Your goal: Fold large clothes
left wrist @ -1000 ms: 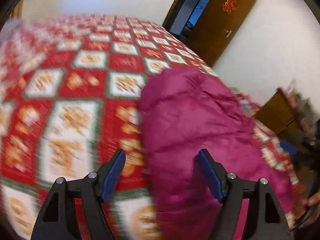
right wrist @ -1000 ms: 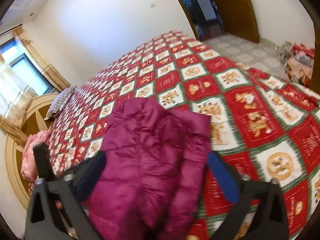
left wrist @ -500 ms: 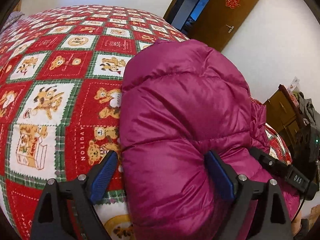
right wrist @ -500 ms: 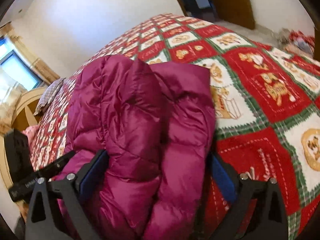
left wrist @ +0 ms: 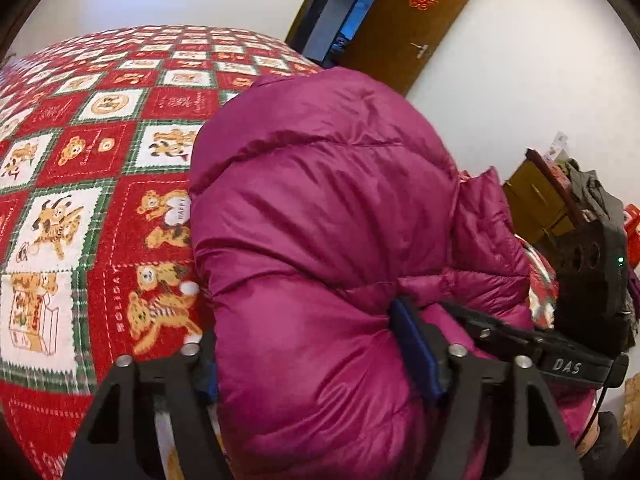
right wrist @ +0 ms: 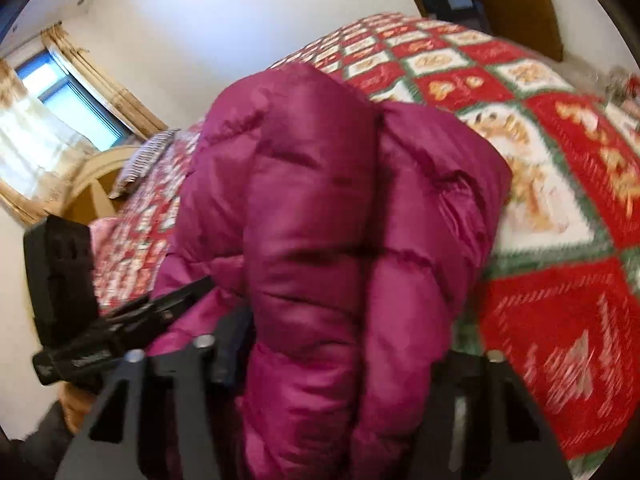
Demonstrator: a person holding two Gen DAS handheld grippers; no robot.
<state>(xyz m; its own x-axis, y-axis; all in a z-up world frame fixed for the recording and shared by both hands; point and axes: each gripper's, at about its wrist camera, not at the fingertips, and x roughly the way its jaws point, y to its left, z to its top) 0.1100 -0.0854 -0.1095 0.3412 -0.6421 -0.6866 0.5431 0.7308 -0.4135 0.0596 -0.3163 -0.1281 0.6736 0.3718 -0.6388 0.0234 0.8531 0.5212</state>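
Note:
A puffy magenta down jacket (left wrist: 320,220) lies bunched in a thick folded bundle on the bed; it also fills the right wrist view (right wrist: 320,220). My left gripper (left wrist: 312,352) is closed around the near end of the bundle, its blue pads pressing into the padding. My right gripper (right wrist: 340,344) squeezes the same bundle from the other side. Each gripper shows in the other's view: the right one (left wrist: 560,360) at the left view's right edge, the left one (right wrist: 80,344) at the right view's left edge.
The bed is covered by a red, green and white teddy-bear quilt (left wrist: 80,200). A brown door (left wrist: 412,20) stands open beyond the bed. A wooden cabinet with clutter (left wrist: 548,200) is at the right. A window with curtains (right wrist: 48,120) and a pillow (right wrist: 148,156) are at the headboard.
Both grippers moved forward onto the jacket and closed from wide open to squeezing the bundle. The jacket now bulges up between the fingers.

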